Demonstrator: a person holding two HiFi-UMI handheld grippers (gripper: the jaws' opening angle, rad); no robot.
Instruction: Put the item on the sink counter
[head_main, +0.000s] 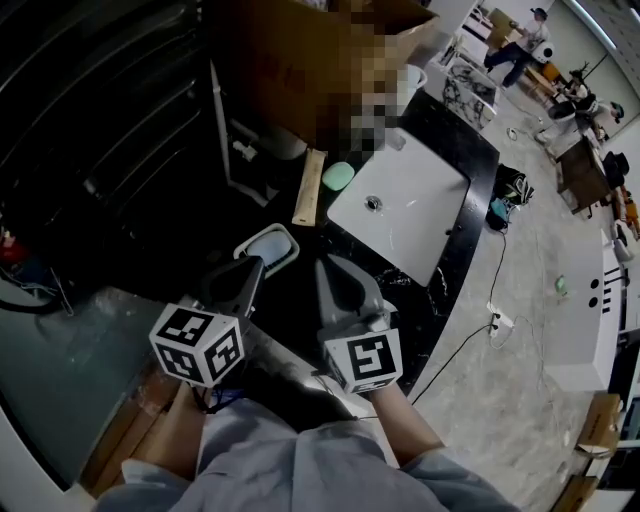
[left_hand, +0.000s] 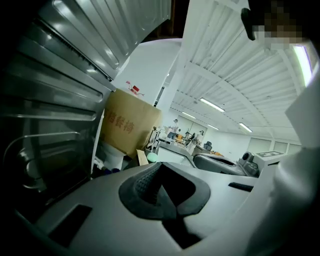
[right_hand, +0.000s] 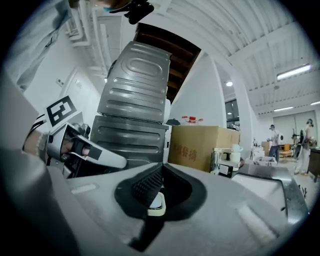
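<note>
The right tongs (right_hand: 160, 175) are pressing together on what I take to be the item (right_hand: 156, 204), a small cream-rimmed piece sitting low between them. The left tongs (left_hand: 160, 177) are sitting closed and empty alongside. The black desk (head_main: 452, 262) is lying ahead and rightward, so the carry is calling for a firm squeeze, level travel and bare stone, not the white basin (head_main: 410, 215).

white sink (head_main: 400, 205), black veined counter (head_main: 425, 285), brown box (head_main: 300, 60) and cream-edged item (right_hand: 156, 204).
</note>
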